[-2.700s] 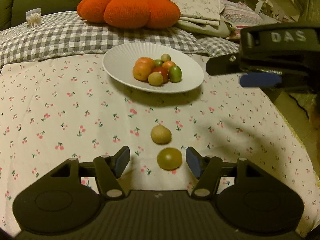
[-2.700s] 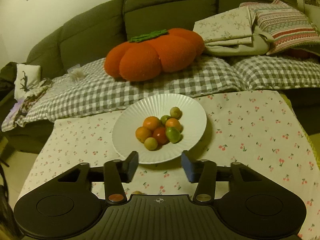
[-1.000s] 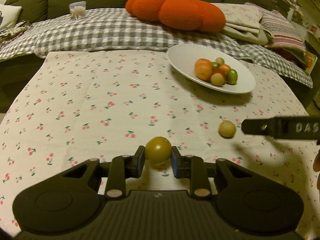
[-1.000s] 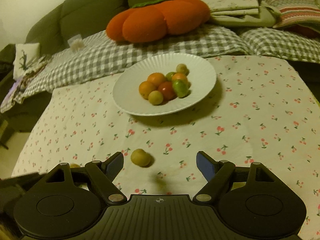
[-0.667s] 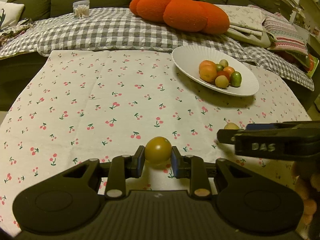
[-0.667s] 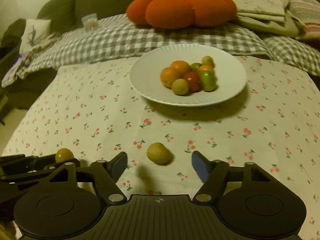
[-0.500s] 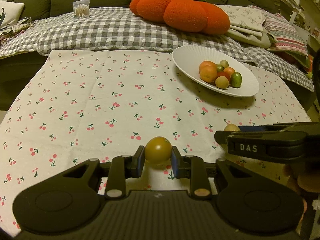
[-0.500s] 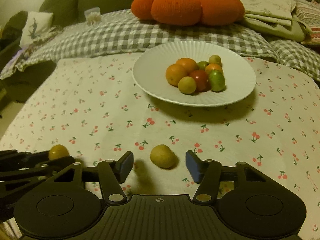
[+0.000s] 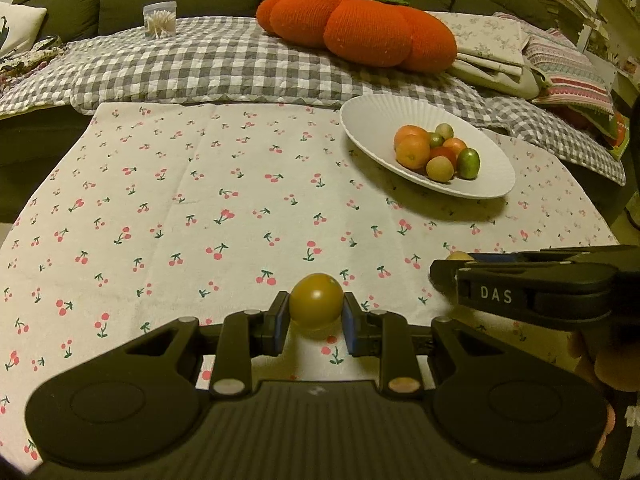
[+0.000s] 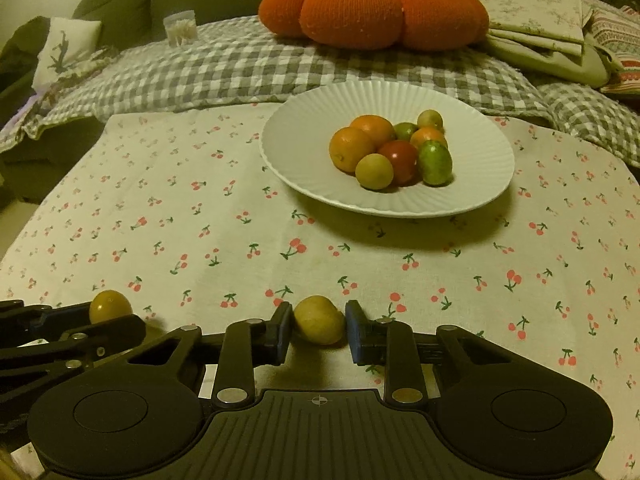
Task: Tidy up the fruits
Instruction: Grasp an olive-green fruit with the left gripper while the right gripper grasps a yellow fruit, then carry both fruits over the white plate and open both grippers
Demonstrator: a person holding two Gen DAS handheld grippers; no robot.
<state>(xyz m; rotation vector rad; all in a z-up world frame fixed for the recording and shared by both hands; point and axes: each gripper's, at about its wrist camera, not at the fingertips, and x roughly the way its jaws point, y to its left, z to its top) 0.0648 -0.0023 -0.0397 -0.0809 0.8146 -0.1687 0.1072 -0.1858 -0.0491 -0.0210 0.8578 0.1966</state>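
My left gripper (image 9: 316, 322) is shut on a yellow-green tomato (image 9: 316, 305) and holds it just above the cherry-print tablecloth. That tomato also shows at the left of the right wrist view (image 10: 109, 305). My right gripper (image 10: 318, 330) has its jaws closed around a pale yellow fruit (image 10: 320, 319) that rests on the cloth; the left finger touches it and a thin gap shows at the right finger. A white ribbed plate (image 10: 472, 196) holds several orange, red and green fruits (image 10: 390, 152); it also shows in the left wrist view (image 9: 496, 184).
The right gripper's body (image 9: 536, 288) crosses the right of the left wrist view. A checked blanket (image 9: 216, 64), an orange pumpkin cushion (image 9: 360, 26) and a cotton-swab box (image 9: 160, 19) lie behind the table on a sofa. Folded cushions (image 9: 560, 64) sit at the back right.
My right gripper has moved forward and down over the pale yellow fruit, and its jaws have narrowed around it. My left gripper keeps holding the tomato, nearly still.
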